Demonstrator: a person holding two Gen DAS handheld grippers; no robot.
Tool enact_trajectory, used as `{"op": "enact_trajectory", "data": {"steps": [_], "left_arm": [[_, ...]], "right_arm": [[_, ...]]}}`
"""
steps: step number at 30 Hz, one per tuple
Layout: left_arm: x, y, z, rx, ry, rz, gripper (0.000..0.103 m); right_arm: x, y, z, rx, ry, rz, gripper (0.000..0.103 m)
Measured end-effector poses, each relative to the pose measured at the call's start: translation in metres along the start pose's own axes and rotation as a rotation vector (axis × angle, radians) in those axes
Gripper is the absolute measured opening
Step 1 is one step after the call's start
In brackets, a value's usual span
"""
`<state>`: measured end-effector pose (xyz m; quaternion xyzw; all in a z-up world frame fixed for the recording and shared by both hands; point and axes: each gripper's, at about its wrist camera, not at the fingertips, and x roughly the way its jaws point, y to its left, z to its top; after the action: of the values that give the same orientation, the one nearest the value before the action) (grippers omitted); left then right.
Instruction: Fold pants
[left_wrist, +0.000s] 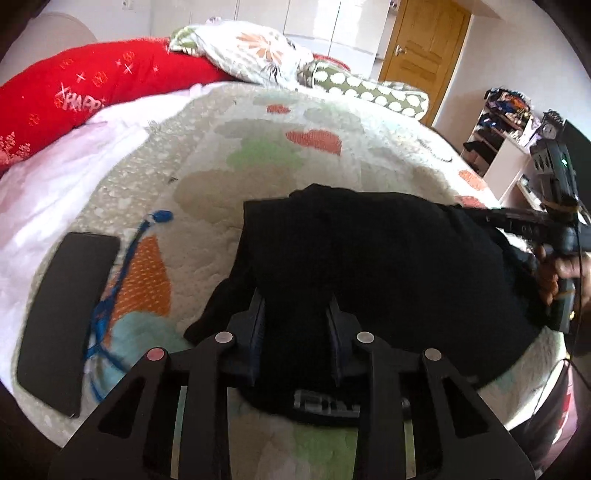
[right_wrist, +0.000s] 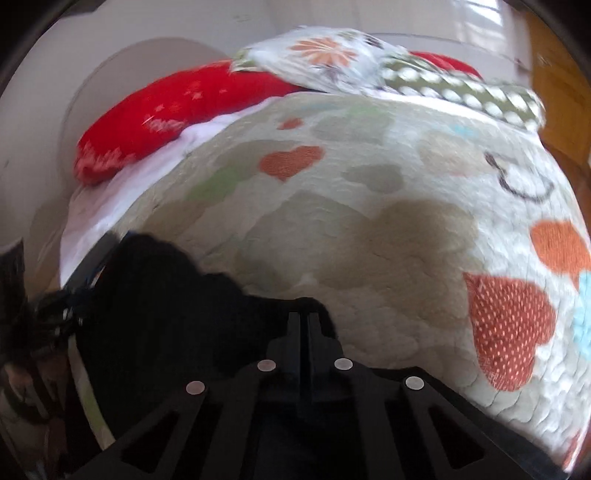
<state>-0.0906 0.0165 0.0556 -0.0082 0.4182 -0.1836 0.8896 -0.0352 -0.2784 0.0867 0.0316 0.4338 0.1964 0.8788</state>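
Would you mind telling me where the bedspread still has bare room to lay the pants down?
The widest free patch is the bedspread beyond the black pants, up to the flowered pillow and red pillow. In the right wrist view the heart-patterned stretch is also bare. It is crowded near the phone and blue cord.

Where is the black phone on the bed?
In the left wrist view, the black phone lies at the quilt's left edge, beside a blue cord, left of the black pants.

Bed (left_wrist: 207, 155), heart-print quilt: black pants (left_wrist: 369, 258) mid-bed, phone (left_wrist: 66, 314) beside blue lanyard (left_wrist: 122, 266), red pillow (left_wrist: 92, 88) at head.
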Motion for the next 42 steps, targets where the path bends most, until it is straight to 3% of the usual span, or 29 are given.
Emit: {"op": "enact_trajectory", "data": {"steps": [4, 8, 10, 14, 16, 18, 20, 23, 25, 29, 33, 34, 35, 36, 39, 42], "left_arm": [[-0.010, 0.001, -0.014, 0.013, -0.003, 0.026, 0.027], [0.004, 0.008, -0.022, -0.030, 0.025, 0.021, 0.028], [0.006, 0.005, -0.021, -0.018, 0.026, 0.038, 0.029], [0.002, -0.003, -0.016, 0.014, 0.033, 0.082, 0.034], [-0.005, -0.001, -0.013, 0.007, 0.022, 0.081, 0.036], [-0.015, 0.002, -0.009, -0.021, -0.002, 0.062, 0.038], [-0.024, 0.003, -0.007, -0.035, -0.029, 0.067, 0.042], [-0.031, 0.000, -0.004, -0.031, -0.055, 0.081, 0.042], [-0.034, -0.001, -0.002, -0.048, -0.067, 0.083, 0.042], [-0.039, -0.004, 0.005, -0.078, -0.082, 0.071, 0.042], [-0.042, -0.010, 0.009, -0.084, -0.078, 0.057, 0.042], [-0.042, -0.010, 0.009, -0.087, -0.073, 0.053, 0.042], [-0.042, -0.009, 0.008, -0.088, -0.069, 0.056, 0.042], [-0.043, -0.008, 0.008, -0.089, -0.068, 0.063, 0.042], [-0.045, 0.000, 0.004, -0.098, -0.066, 0.080, 0.042], [-0.042, 0.012, 0.000, -0.136, -0.057, 0.095, 0.042]], "right_arm": [[-0.014, -0.016, 0.009, 0.071, -0.077, -0.047, 0.002], [0.022, -0.012, 0.009, 0.052, -0.019, -0.159, 0.002], [0.042, -0.014, 0.004, 0.084, 0.030, -0.167, 0.002], [0.017, -0.011, -0.001, 0.091, -0.006, -0.179, 0.004], [-0.019, -0.013, -0.009, 0.111, -0.048, -0.176, 0.012], [-0.070, -0.020, -0.026, 0.119, -0.115, -0.183, 0.040], [-0.118, -0.038, -0.052, 0.138, -0.161, -0.267, 0.052], [-0.155, -0.071, -0.086, 0.197, -0.147, -0.365, 0.052], [-0.165, -0.095, -0.111, 0.255, -0.118, -0.380, 0.052], [-0.147, -0.098, -0.129, 0.271, -0.103, -0.255, 0.052], [-0.108, -0.082, -0.123, 0.206, -0.081, -0.164, 0.052], [-0.099, -0.080, -0.120, 0.188, -0.070, -0.165, 0.049], [-0.090, -0.075, -0.119, 0.166, -0.050, -0.172, 0.030], [-0.089, -0.068, -0.117, 0.135, -0.036, -0.171, 0.022], [-0.113, -0.065, -0.115, 0.125, -0.102, -0.209, 0.016], [-0.163, -0.093, -0.120, 0.247, -0.212, -0.370, 0.015]]}}
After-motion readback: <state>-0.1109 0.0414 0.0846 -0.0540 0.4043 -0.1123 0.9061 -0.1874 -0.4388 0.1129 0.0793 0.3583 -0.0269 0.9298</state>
